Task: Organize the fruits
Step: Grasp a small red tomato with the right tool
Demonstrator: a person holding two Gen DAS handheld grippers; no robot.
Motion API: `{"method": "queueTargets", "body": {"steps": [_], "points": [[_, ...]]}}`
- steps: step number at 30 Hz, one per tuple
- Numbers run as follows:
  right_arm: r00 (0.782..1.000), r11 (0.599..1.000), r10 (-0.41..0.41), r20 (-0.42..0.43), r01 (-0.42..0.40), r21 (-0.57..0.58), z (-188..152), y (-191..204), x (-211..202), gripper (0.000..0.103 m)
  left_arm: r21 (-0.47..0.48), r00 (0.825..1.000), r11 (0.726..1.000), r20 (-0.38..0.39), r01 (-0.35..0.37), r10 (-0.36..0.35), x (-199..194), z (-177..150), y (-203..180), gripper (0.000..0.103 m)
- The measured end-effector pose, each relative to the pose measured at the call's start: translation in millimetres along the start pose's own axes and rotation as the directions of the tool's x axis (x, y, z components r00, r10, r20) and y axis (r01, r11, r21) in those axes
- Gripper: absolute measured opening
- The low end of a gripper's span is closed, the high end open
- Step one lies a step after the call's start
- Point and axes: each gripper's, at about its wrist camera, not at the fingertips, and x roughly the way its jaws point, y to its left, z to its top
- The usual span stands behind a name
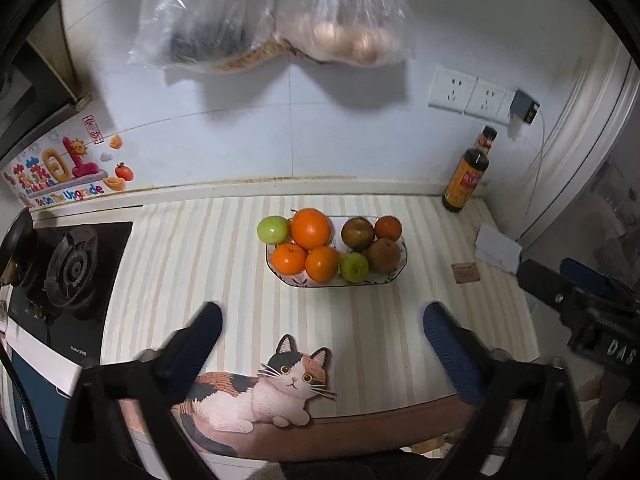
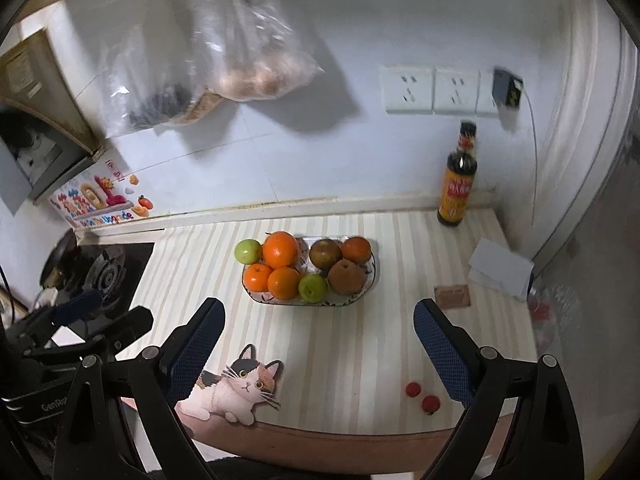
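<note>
At the near edge of the cream-and-beige striped countertop [image 1: 180, 264], both grippers hover above the surface with nothing between their blue-padded fingers: the left gripper [image 1: 322, 322] has its jaws spread wide, and the right gripper [image 2: 319, 320] is spread just as wide. Below the left one lies a flat calico cat-shaped mat [image 1: 260, 392], overlapping the brown front rim of the counter. In the right wrist view two small red cherry tomatoes [image 2: 413, 389] sit loose on the stripes near the front edge, just inside the right finger, close together but apart. Farther in, near the middle of the counter, stands an oval white patterned ceramic bowl [image 1: 394, 276] heaped with fruit: a large orange [image 1: 311, 228] and two smaller ones on its left half, a green apple [image 1: 273, 230] at the far left rim, a second green apple [image 1: 354, 267] at the front, and a brown pear [image 1: 384, 255], a dark reddish-brown fruit and a small orange on the right half. To the right of the bowl a small brown card [image 1: 466, 273] lies flat, and beyond it some folded white paper [image 1: 498, 249]. A black gas burner [image 1: 72, 270] sits at the left. At the back right corner a dark sauce bottle with a yellow label [image 1: 468, 174] stands upright against the white tiled wall, under white wall sockets [image 1: 468, 94]. Clear plastic bags [image 1: 276, 12] hang high on the wall.
</note>
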Motion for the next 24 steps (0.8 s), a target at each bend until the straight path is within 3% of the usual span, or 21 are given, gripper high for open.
{"method": "queueTargets", "body": {"steps": [5,10,13,17,24], "points": [[0.995,0.992,-0.028,-0.095,0.040,0.120,-14.7,-55.1,40.4,0.097,0.041,0.995,0.999,-0.095,-0.028,0.031,50.1,-6.3,-17.4,0.103],[0.977,0.969,-0.060,-0.207,0.107,0.223,-55.9,-115.9,88.3,0.096,0.101,0.980,0.995,-0.196,-0.023,0.043,100.4,-14.7,-43.4,0.103],[0.962,0.944,-0.015,-0.272,0.103,0.312,-87.9,-150.3,117.0,0.075,0.159,0.968,0.987,-0.240,-0.030,0.068,131.7,-21.5,-65.0,0.103],[0.945,0.922,-0.001,-0.327,0.128,0.367,-128.7,-181.1,149.4,0.065,0.229,0.951,0.973,-0.294,-0.029,0.098,167.4,-31.7,-90.1,0.103],[0.926,0.906,0.031,-0.377,0.133,0.401,-171.6,-209.2,189.7,0.043,0.306,0.916,0.952,-0.387,0.016,0.109,214.3,-46.9,-134.4,0.103]]}}
